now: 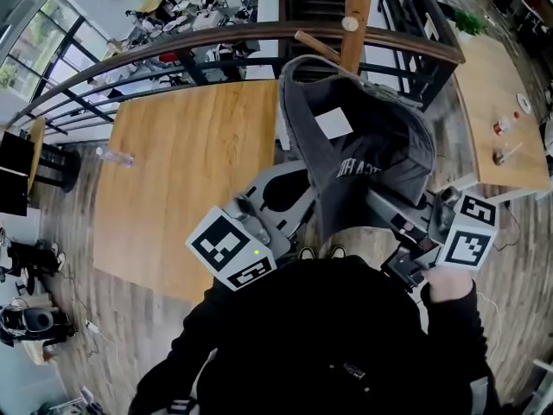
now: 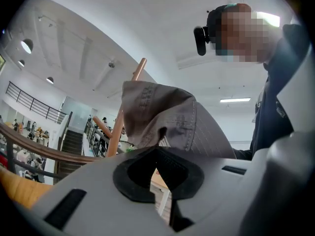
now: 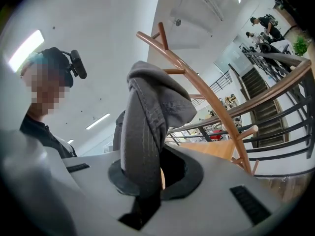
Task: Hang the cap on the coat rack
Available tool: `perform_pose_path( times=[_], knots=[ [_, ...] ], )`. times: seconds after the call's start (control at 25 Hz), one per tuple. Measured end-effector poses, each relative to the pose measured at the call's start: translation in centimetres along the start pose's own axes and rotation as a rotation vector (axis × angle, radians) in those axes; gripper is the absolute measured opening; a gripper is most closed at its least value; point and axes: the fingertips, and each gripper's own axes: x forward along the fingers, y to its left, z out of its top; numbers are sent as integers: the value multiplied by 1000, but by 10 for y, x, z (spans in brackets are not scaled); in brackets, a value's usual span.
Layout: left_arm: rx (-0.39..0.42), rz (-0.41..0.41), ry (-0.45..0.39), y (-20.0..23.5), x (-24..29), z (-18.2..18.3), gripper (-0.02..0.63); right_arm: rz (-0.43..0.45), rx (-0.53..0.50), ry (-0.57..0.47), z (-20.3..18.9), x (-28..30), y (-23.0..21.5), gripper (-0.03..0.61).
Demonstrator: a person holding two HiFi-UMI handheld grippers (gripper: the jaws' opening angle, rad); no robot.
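While beside coat rack (image 1: 356, 15), cap (image 1: 371, 145) clenched within left gripper (image 2: 159, 150) and right gripper (image 3: 146, 173) jaws.

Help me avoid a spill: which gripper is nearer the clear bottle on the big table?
Left. The left gripper, shut on the cap, is on the bottle's side; the right gripper grips the cap's far side.

Grey stitched cloth cap (image 1: 371, 137), smooth varnished wood coat rack (image 1: 356, 7), matt wood tabletop (image 1: 190, 171)
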Motion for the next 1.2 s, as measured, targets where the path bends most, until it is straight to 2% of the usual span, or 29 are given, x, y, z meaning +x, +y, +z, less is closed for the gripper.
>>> perform_pose_path(
  times=[0.28,0.44,0.92,1.08,1.2],
  knots=[
    [56,-6,-12,12,13,24,3,5,12,-74,38,3,1,49],
    [63,-28,-18,3,14,31,3,-10,39,-106,41,-3,6,49],
    [23,-19,6,18,15,33,3,-73,41,-71,48,8,-8,51],
    [22,-11,6,30,19,36,3,-59,41,-72,57,17,-14,50],
    [-24,-33,-21,34,22,37,3,-39,35,-79,62,19,-18,51]
  ],
)
